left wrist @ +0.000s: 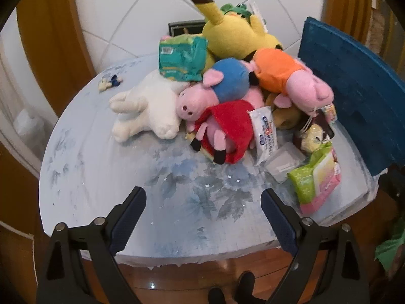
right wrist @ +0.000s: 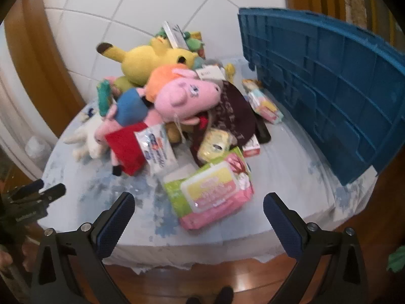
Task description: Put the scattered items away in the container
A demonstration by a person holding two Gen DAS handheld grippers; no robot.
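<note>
A heap of plush toys lies on the table: a white plush [left wrist: 146,109], a pig in a red dress [left wrist: 227,131], a pig in blue [left wrist: 230,81], an orange-clad pig [left wrist: 286,76] and a yellow plush [left wrist: 235,35]. Packets lie among them: a white wipes pack [left wrist: 265,134], a teal pack [left wrist: 182,58] and a green-and-pink wipes pack [right wrist: 212,190]. The blue ribbed crate [right wrist: 324,101] stands at the right. My left gripper [left wrist: 202,212] hangs open over the table's near part. My right gripper [right wrist: 198,217] is open too, just short of the green-and-pink pack.
The round table [left wrist: 88,177] wears a pale blue floral cloth, with its front edge just under both grippers. A small toy [left wrist: 110,82] lies alone at the far left. Wooden floor shows below, a white tiled wall behind. My left gripper [right wrist: 45,188] appears at the right view's left edge.
</note>
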